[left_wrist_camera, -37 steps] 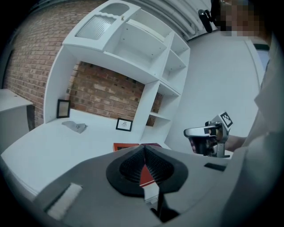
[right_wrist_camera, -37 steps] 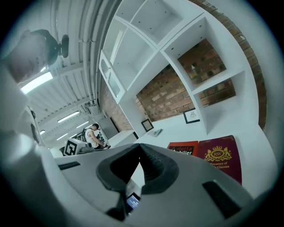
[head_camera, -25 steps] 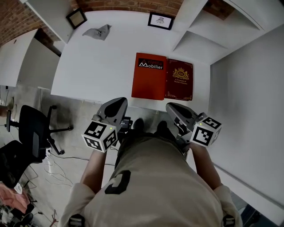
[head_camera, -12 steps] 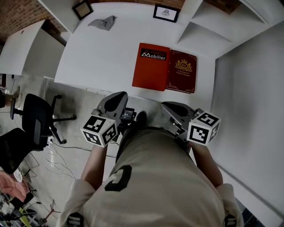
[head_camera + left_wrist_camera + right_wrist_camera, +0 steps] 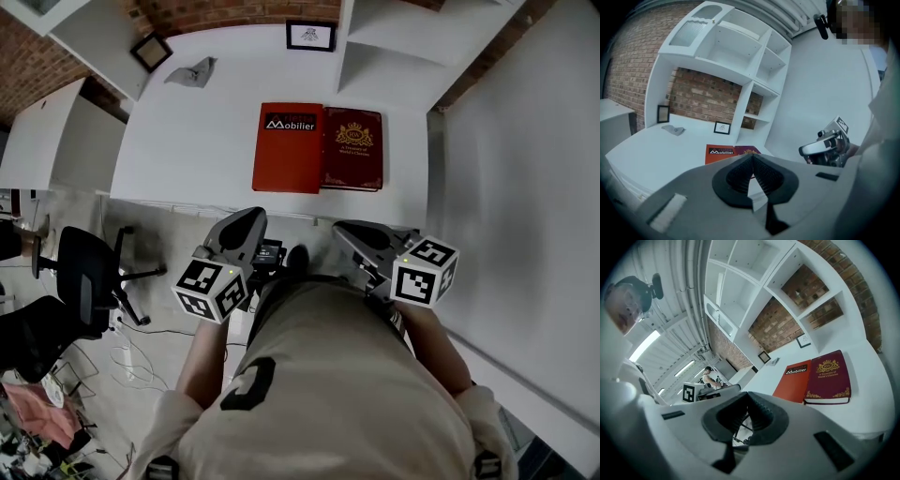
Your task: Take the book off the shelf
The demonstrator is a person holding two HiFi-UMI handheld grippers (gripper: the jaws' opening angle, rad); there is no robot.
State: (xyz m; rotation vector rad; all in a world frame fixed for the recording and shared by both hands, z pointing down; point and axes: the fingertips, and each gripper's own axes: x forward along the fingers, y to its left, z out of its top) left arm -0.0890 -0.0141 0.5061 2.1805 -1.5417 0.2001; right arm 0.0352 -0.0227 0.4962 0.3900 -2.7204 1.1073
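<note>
Judging from how the things lie, this one moment does not settle the step in hand. The red book point(image 5: 288, 147) lies flat on the white top point(image 5: 178, 141). A maroon book point(image 5: 352, 148) lies flat just to the right of it, edge against edge. The shelf compartments point(image 5: 398, 70) stand behind the red book and to its right, and I see no book in the ones that show. This fits two stages: a book brought down from a compartment and laid on the top, or a book lying on the lowest board and waiting to be lifted away. Which of the two books the task means, I cannot say either.

Both grippers are on the near side of the red book, beyond the front edge of the top and close to the person's body, well apart from both books. The left gripper point(image 5: 248, 217) is in front of the red book's left part, and the right gripper point(image 5: 352, 230) is in front of it and to its right.

The left gripper's jaws are closed, pad against pad, with nothing between them. The right gripper's jaws are closed the same way, and they are also empty. Any grip to come would need the jaws to open first.
</note>
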